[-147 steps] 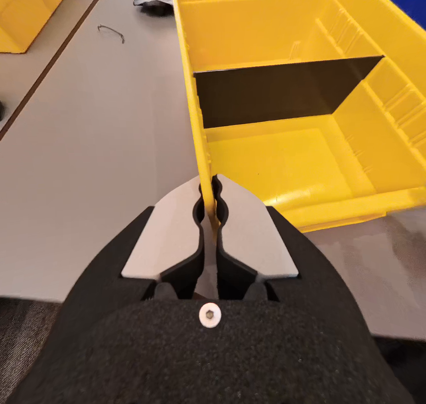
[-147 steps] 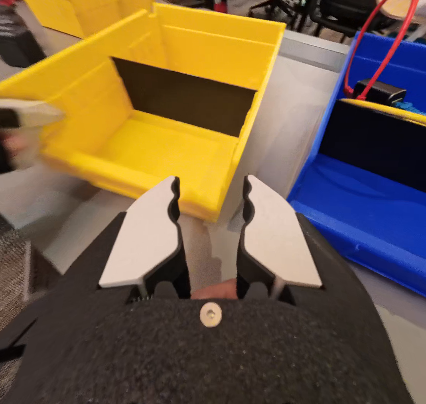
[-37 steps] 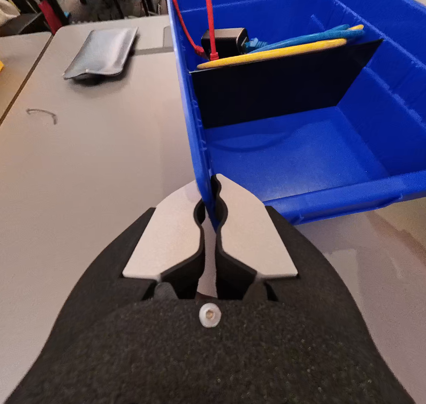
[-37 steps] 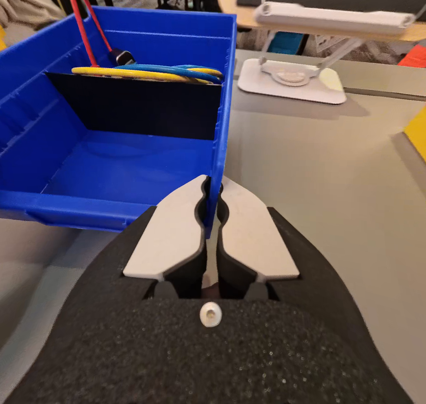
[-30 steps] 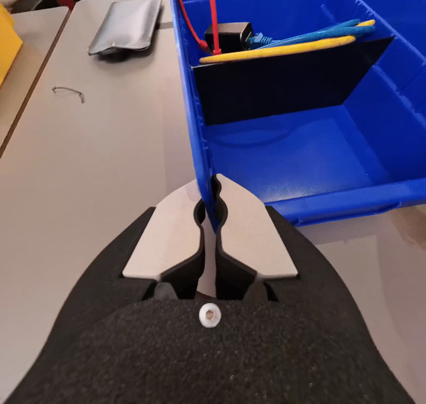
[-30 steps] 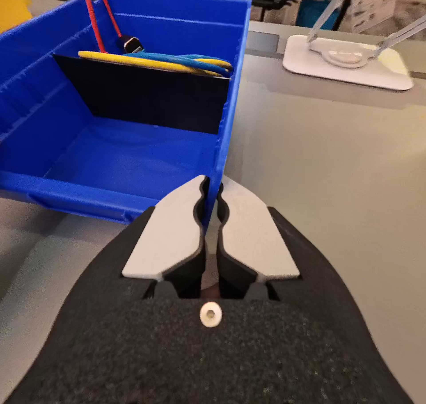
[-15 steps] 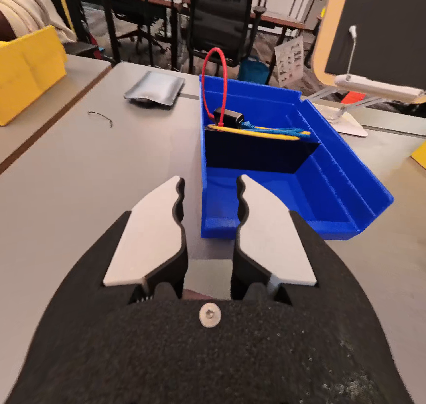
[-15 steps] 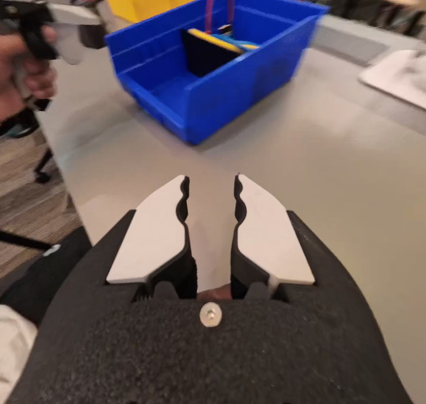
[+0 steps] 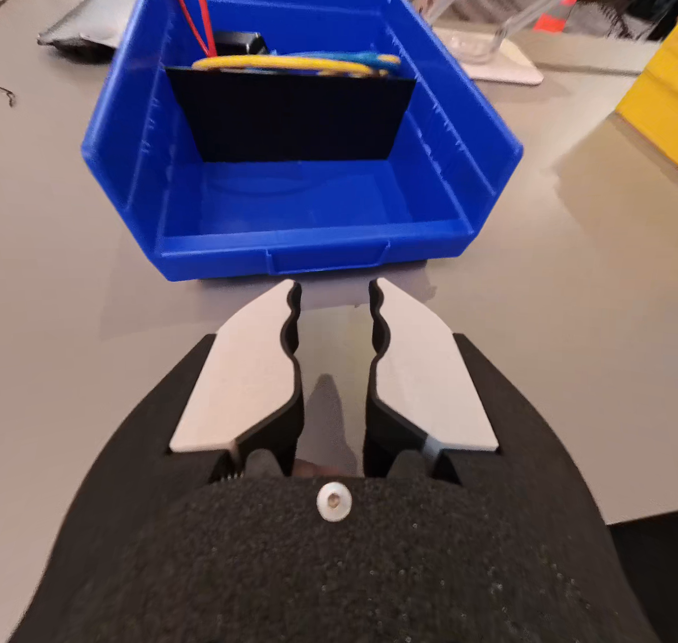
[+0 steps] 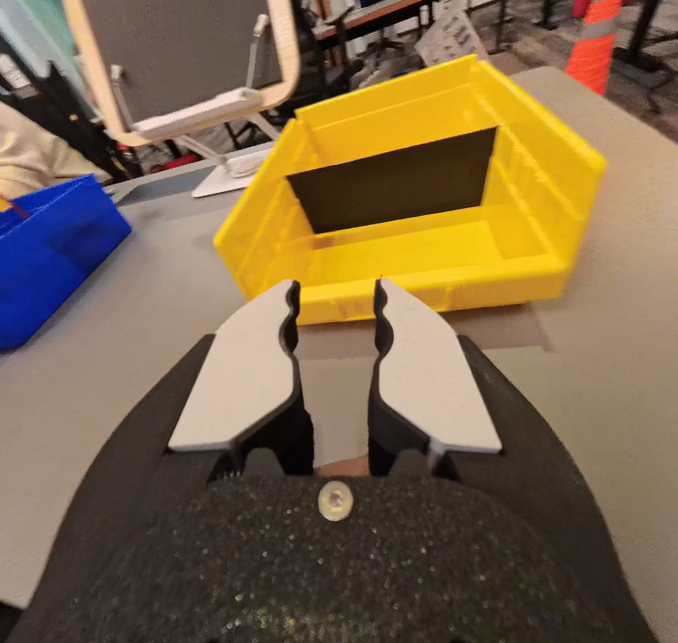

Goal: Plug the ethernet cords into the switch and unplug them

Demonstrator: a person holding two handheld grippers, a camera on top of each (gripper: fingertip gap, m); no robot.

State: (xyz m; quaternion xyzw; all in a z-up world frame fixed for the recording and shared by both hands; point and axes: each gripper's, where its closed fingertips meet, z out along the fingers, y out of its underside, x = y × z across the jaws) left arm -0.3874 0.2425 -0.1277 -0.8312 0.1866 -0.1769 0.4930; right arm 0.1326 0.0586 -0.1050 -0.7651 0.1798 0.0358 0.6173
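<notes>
A blue bin [image 9: 308,258] stands on the grey table straight ahead in the left wrist view. Behind its black divider [image 9: 290,115] lie a black switch [image 9: 238,43], a yellow cord [image 9: 286,63], a blue cord [image 9: 363,56] and a red cord [image 9: 190,5] that rises out of the bin. The front compartment is bare. My left gripper [image 9: 334,287] is open and empty, just short of the bin's front lip. My right gripper [image 10: 337,284] is open and empty, in front of an empty yellow bin [image 10: 433,291]. The blue bin's corner [image 10: 55,251] shows at the left of the right wrist view.
A grey pouch [image 9: 88,27] lies on the table behind and left of the blue bin. A white stand base [image 9: 502,63] sits behind it on the right, and a yellow bin's corner [image 9: 656,89] is at the far right. An orange cone [image 10: 598,27] stands beyond the table. Some 55 cm of space lies between my two pairs of fingers. The black switch [image 9: 238,43] sits 25 cm or so from the ends of my left fingers.
Both grippers were shut on the blue bin's side walls a second ago; they let go and opened. The left now faces the bin's front; the right has swung to the yellow bin.
</notes>
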